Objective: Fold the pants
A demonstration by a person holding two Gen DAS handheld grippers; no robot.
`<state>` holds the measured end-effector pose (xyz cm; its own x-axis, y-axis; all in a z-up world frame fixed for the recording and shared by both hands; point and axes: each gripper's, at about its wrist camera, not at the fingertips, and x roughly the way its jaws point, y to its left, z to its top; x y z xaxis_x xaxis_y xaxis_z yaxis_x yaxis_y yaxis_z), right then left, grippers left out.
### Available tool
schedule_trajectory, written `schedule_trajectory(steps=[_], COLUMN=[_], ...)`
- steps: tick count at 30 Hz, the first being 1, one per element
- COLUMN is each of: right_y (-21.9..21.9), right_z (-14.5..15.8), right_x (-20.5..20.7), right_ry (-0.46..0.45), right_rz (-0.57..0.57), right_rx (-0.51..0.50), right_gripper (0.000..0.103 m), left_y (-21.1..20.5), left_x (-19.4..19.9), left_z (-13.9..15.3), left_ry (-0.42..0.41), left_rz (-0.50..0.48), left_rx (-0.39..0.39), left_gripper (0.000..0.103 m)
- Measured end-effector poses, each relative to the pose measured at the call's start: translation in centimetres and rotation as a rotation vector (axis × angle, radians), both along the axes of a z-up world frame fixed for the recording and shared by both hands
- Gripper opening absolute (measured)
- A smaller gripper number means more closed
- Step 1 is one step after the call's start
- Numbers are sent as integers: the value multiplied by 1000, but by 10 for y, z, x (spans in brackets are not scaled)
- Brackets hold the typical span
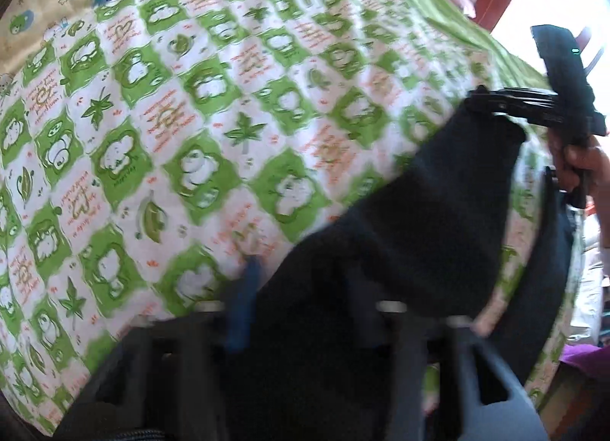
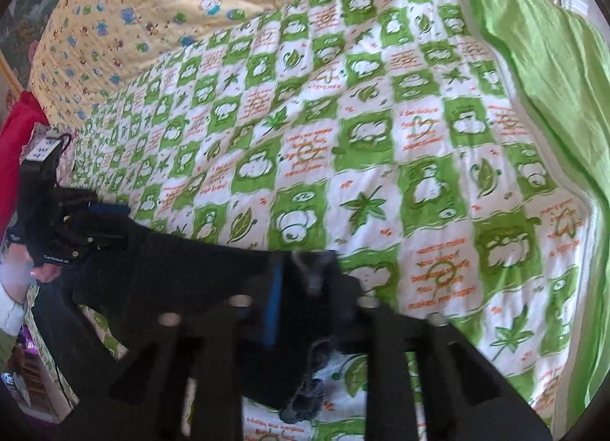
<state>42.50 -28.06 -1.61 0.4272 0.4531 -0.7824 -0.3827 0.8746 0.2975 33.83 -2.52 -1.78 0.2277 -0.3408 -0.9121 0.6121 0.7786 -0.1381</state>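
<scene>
Now both the left gripper (image 2: 110, 221) and right gripper (image 1: 492, 105) pinch soft black pants (image 1: 419, 212) above a quilted green-checked bedspread (image 2: 381, 136).

place: someone's bedroom at home
near: bed with a green and white checked quilt (image 2: 381, 143)
far: yellow cartoon-animal blanket (image 2: 152, 2)
right: plain green sheet (image 2: 553, 71)

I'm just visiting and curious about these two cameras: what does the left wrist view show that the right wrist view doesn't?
Only the left wrist view shows the right gripper from outside, pinching the dark pants, with a hand on its handle.

Only the right wrist view shows the left gripper from outside, also clamped on the pants, plus a red cushion and the plain green blanket edge.

Both show the pants, the green-and-white checked quilt and the yellow cartoon quilt.
</scene>
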Motion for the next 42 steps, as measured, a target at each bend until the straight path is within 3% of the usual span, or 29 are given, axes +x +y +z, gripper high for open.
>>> schedule_trajectory(steps=[3, 10, 20, 28, 37, 42], right_y=[-7, -30, -49, -67, -85, -85], right_z=[8, 33, 53, 47, 48, 35], right_x=[-7, -32, -88, -133, -168, -186], right_ry=[-21, -102, -201, -224, -263, -230], right_rz=[1, 12, 145, 246, 313, 352], right_rx=[51, 135, 198, 130, 26, -71], right_gripper=[10, 9, 8, 8, 7, 7], left_y=[0, 6, 6, -6, -23, -24], left_x=[-22, -93, -176, -223, -246, -255], left_z=[15, 50, 64, 59, 52, 44], left_ry=[-50, -124, -139, -123, -111, -91], left_rz=[5, 34, 94, 101, 86, 87], left_rx=[7, -30, -96, -118, -140, -149], left_gripper=[9, 8, 8, 8, 8, 8])
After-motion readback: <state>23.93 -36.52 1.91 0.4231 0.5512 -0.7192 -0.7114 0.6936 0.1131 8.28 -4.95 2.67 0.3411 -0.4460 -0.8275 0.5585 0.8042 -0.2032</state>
